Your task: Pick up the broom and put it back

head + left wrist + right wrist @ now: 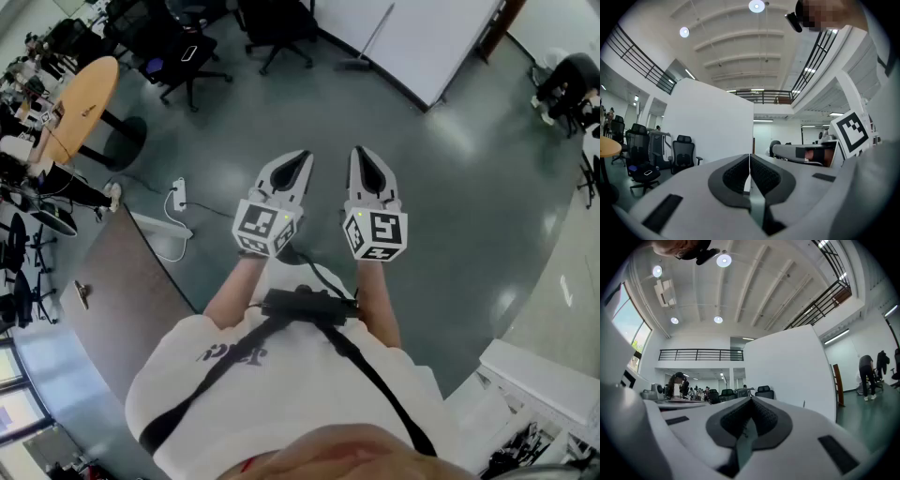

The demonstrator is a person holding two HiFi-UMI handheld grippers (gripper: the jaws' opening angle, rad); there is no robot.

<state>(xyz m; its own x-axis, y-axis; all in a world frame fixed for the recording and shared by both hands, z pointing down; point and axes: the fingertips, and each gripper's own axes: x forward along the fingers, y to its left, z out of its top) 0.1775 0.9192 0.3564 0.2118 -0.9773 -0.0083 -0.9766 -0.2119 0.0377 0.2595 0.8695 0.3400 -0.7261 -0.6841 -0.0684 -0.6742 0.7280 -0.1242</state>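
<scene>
Wide open office hall, high white ceiling, round lamps, a railed gallery up above. Underfoot, smooth grey-green floor (pixel 469 187), glossy under the lights; hard and slick by the look of it, easy for bristles to skate on. Straight ahead, a big white partition (pixel 422 37). Off to the left, a round wooden table (pixel 84 103), and past it black office chairs (pixel 187 56) on castors. Closer in, a white power strip (pixel 178 195) lying on the floor with its cable trailing.

Front and centre, left gripper (pixel 300 157) and right gripper (pixel 362 152), side by side, held level at waist height, well above the floor. Both pressed together, pads meeting along the seam, nothing pinched in either.

And the broom? Not plainly in sight. Only a thin pole (pixel 373 37) slanting at the foot of the partition; could be it, could be a stand leg, too small to call. Probably light, stiff along the handle, soft and springy at the bristles. Best taken on the handle around mid-length, squeezed firmly, since a smooth round shaft may twist or slip.
</scene>
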